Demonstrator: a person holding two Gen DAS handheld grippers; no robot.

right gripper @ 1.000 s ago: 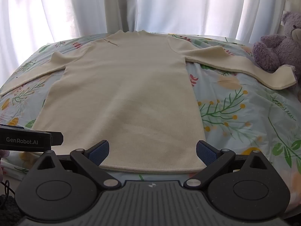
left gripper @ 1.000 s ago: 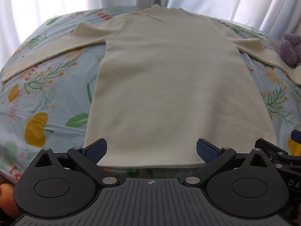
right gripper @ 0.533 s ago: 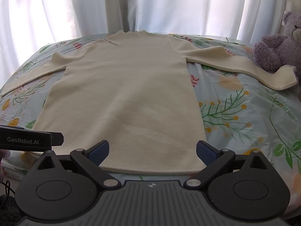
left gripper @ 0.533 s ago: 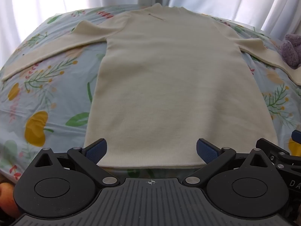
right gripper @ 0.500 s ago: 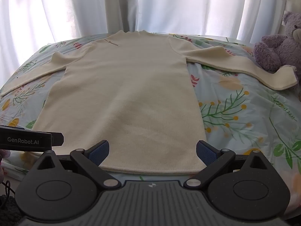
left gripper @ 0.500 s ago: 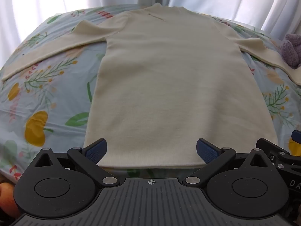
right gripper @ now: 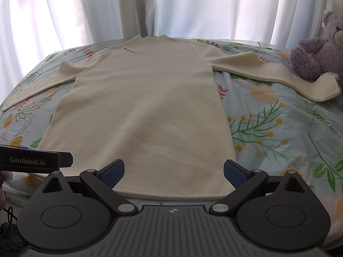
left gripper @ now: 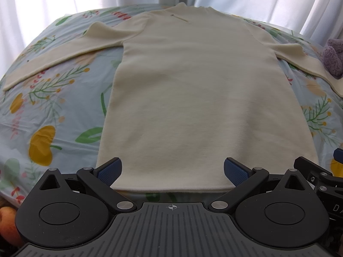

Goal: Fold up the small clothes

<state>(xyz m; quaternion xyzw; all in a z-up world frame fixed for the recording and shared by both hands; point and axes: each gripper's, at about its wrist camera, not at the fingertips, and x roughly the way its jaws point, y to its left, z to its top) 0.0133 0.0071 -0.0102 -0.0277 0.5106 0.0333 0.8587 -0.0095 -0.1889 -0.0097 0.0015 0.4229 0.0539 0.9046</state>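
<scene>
Cream sweater (left gripper: 199, 98), flat on bed (left gripper: 55, 107), hem at near edge: with left gripper (left gripper: 172, 172) and right gripper (right gripper: 173, 171) both spread wide, empty, you should pinch hem corners evenly.

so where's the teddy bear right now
The purple teddy bear sits at the right wrist view's far right edge, on the floral bedspread, touching the cream sweater sleeve's cuff.
</scene>
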